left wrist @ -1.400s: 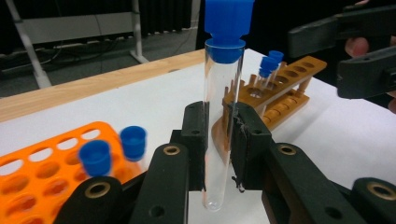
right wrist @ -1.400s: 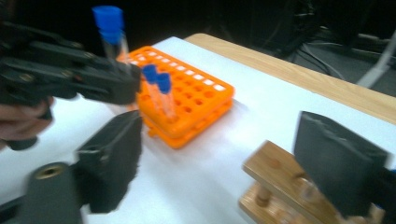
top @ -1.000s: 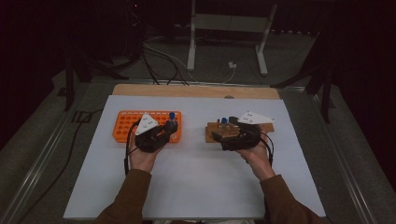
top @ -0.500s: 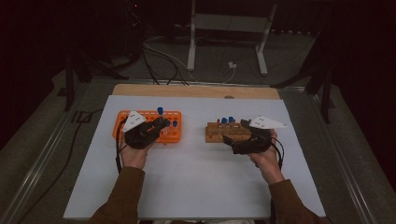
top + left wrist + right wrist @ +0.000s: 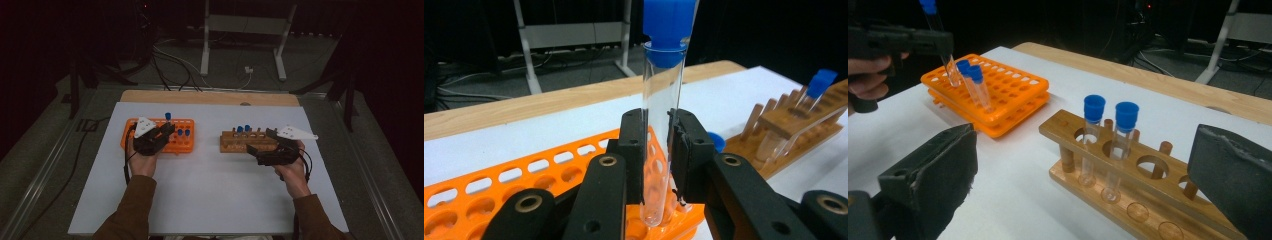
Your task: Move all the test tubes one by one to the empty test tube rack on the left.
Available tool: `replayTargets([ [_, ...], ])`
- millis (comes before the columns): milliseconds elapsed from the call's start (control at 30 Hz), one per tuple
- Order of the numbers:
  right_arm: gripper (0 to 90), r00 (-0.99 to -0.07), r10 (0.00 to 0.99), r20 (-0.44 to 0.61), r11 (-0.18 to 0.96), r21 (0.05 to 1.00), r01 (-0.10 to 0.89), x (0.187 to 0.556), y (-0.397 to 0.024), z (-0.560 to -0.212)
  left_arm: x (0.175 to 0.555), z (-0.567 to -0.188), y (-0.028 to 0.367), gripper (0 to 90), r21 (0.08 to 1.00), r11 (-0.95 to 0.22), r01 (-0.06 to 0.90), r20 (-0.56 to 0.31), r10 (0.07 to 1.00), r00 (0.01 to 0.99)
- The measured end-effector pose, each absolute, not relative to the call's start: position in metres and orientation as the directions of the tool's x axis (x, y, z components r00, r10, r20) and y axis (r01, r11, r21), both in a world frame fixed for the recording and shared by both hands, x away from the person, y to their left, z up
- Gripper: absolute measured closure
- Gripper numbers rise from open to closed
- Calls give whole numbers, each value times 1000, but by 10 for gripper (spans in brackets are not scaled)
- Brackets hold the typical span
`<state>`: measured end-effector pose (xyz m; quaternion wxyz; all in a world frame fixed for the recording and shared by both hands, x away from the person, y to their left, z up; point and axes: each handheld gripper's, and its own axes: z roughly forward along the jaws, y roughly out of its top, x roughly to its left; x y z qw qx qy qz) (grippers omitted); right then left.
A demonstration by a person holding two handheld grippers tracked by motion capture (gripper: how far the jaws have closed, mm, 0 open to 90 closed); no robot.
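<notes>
Glass is what the test tube (image 5: 663,125) is made of, so it is light, stiff, smooth and easy to break. It has a blue cap (image 5: 669,30) on top. I think it could slip if squeezed too softly and crack if squeezed too hard. The best place to hold it looks like the clear middle part, under the cap, with the tube kept standing up.

That is just where the left claw (image 5: 659,155) pinches it now, with both black pads pressed on the glass. The tube stands upright, and its round bottom hangs just above the holes of the orange rack (image 5: 524,185) on the white desk (image 5: 210,190). Two more capped tubes (image 5: 973,85) stand in that rack.

Nothing is in the right claw (image 5: 1083,170). It is spread wide, near the wooden rack (image 5: 1128,165), where two blue-capped tubes (image 5: 1105,145) stand side by side.
</notes>
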<state>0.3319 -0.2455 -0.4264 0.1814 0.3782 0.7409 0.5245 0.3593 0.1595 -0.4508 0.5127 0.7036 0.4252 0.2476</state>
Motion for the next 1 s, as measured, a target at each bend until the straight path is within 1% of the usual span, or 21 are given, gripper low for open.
replayTargets([
  [267, 0, -645, 752, 134, 151, 918, 366, 330, -250, -426, 366, -461, 156, 778, 921, -133, 366, -72, 865, 496],
  [433, 0, -644, 753, 138, 147, 918, 369, 331, -251, -427, 368, -468, 156, 778, 914, -125, 385, -88, 868, 490],
  [733, 0, -647, 750, 141, 146, 918, 370, 330, -251, -428, 370, -482, 157, 778, 898, -141, 417, -88, 871, 484],
  [833, 0, -647, 750, 142, 146, 917, 370, 330, -252, -428, 369, -487, 156, 778, 888, -163, 431, -77, 870, 488],
  [1000, 0, -651, 747, 137, 154, 916, 370, 330, -251, -429, 367, -493, 153, 779, 872, -224, 435, -29, 864, 503],
])
